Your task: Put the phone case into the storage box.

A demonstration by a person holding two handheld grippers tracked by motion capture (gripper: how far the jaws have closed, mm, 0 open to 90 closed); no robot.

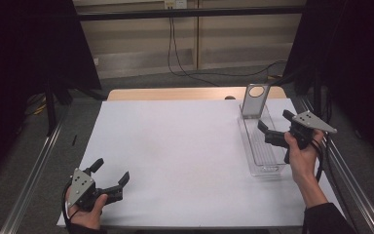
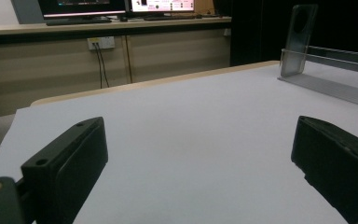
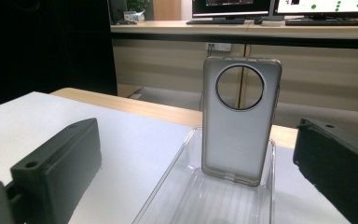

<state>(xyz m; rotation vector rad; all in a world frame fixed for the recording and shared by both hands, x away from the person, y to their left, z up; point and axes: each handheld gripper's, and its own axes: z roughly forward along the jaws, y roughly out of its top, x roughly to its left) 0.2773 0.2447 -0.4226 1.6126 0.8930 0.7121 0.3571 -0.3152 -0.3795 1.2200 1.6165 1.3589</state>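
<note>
A grey translucent phone case point(image 1: 254, 100) with a round camera hole stands upright at the far end of a clear plastic tray point(image 1: 271, 165) on the right of the white table sheet point(image 1: 185, 156). The right gripper view faces the case point(image 3: 240, 121) from the near end of the tray point(image 3: 186, 191). My right gripper point(image 1: 274, 126) hovers over the tray's middle, open and empty. My left gripper point(image 1: 111, 171) rests at the near left corner, open with nothing between its fingers. In the left gripper view, case point(image 2: 298, 39) and tray point(image 2: 335, 88) stand far right.
The sheet covers a wooden table whose far edge point(image 1: 175, 92) shows bare. Metal rails point(image 1: 34, 165) run along both sides of the table. Black curtains hang left and right. Cables point(image 1: 185, 68) trail on the floor beyond, under a bench with monitors point(image 3: 233, 7).
</note>
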